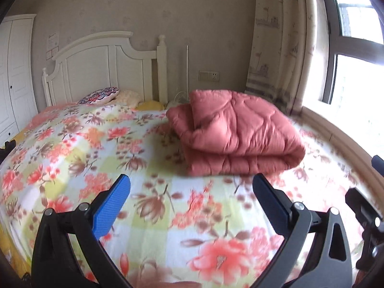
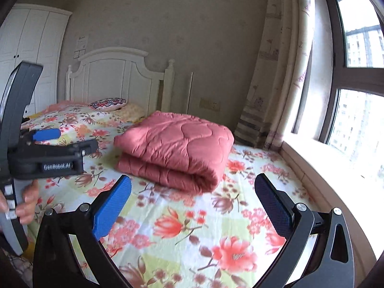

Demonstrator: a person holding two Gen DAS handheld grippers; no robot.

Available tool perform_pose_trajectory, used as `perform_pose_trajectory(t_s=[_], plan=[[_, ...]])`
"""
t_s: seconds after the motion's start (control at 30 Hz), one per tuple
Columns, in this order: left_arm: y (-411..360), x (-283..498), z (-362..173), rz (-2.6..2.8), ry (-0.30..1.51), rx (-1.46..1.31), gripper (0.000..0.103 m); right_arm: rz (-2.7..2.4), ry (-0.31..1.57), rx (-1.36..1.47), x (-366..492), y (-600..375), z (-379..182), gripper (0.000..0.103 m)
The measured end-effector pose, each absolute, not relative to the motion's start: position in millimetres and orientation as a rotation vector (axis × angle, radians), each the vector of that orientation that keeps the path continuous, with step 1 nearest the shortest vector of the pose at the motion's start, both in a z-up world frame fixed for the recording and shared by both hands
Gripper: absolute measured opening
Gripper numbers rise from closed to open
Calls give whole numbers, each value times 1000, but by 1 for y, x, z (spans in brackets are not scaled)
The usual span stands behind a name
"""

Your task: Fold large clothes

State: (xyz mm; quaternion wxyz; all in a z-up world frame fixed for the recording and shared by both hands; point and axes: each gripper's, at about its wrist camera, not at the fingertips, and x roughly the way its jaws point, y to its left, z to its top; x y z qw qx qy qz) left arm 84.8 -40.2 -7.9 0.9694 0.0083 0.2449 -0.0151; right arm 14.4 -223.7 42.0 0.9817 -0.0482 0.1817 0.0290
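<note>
A salmon-pink quilted blanket (image 1: 235, 129) lies folded into a thick bundle on the far right part of the bed. The right wrist view shows the blanket (image 2: 177, 148) too, rounded fold facing me. My left gripper (image 1: 191, 178) hovers over the floral sheet just short of the bundle, open, nothing between its blue pads. My right gripper (image 2: 193, 178) is also open and empty, close in front of the fold. The left gripper's black body (image 2: 45, 160) shows at the left of the right wrist view, held by a hand (image 2: 28, 199).
The bed (image 1: 96, 156) has a floral sheet, with a white headboard (image 1: 103, 67) and small pillows (image 1: 100, 94) at the far end. A white wardrobe (image 1: 14, 76) stands left. A curtain (image 1: 276, 48), window (image 1: 355, 48) and stone sill (image 2: 319, 168) run along the right.
</note>
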Motion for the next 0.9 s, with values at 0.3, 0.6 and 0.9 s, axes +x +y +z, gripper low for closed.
perform_pose_trajectory(t_s=[0.3, 0.6, 0.9], plan=[[-47, 74, -24, -32, 480, 66, 101, 72, 449, -25, 20, -223, 15, 99], [-52, 67, -23, -19, 455, 90, 101, 67, 460, 1, 21, -227, 14, 99], [-52, 65, -25, -10, 454, 95, 101, 78, 487, 40, 25, -231, 9, 99]])
